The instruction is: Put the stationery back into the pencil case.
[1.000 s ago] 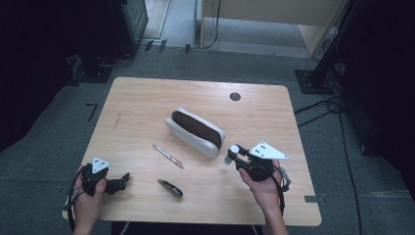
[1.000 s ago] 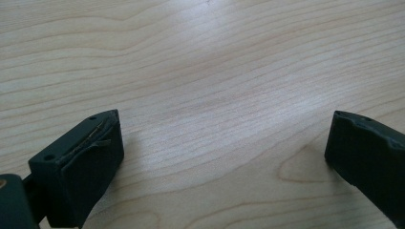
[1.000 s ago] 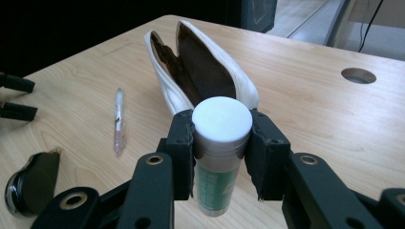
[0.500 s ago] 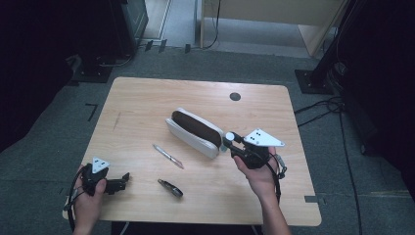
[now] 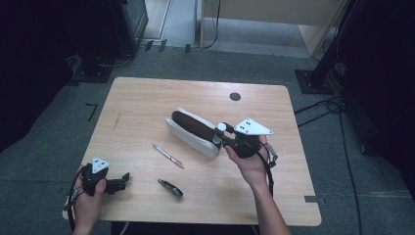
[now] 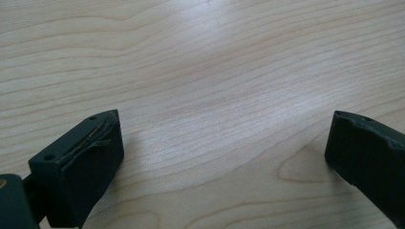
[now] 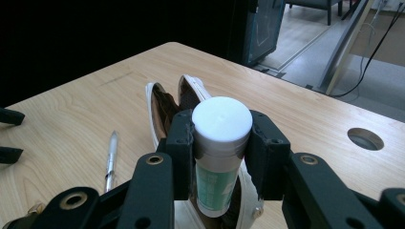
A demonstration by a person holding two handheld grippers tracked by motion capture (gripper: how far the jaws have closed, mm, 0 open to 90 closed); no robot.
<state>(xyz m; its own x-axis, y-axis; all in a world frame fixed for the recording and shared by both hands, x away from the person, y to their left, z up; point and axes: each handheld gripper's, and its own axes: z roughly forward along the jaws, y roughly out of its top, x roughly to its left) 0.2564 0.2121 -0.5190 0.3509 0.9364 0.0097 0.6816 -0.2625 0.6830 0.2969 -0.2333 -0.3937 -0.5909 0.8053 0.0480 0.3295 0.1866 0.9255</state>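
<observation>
A pale wooden worktop (image 5: 147, 107) with rounded corners fills the middle of the high view, a small round dark hole (image 5: 235, 96) near its upper edge. Directly on it lie an open white pencil case (image 5: 191, 132) at centre, a pen (image 5: 168, 156) just below-left of it, and a small dark object (image 5: 170, 188) lower down.

A white-capped tube (image 7: 220, 157) with a green label stands upright at the frame's centre, above an open white pouch (image 7: 165, 107).
</observation>
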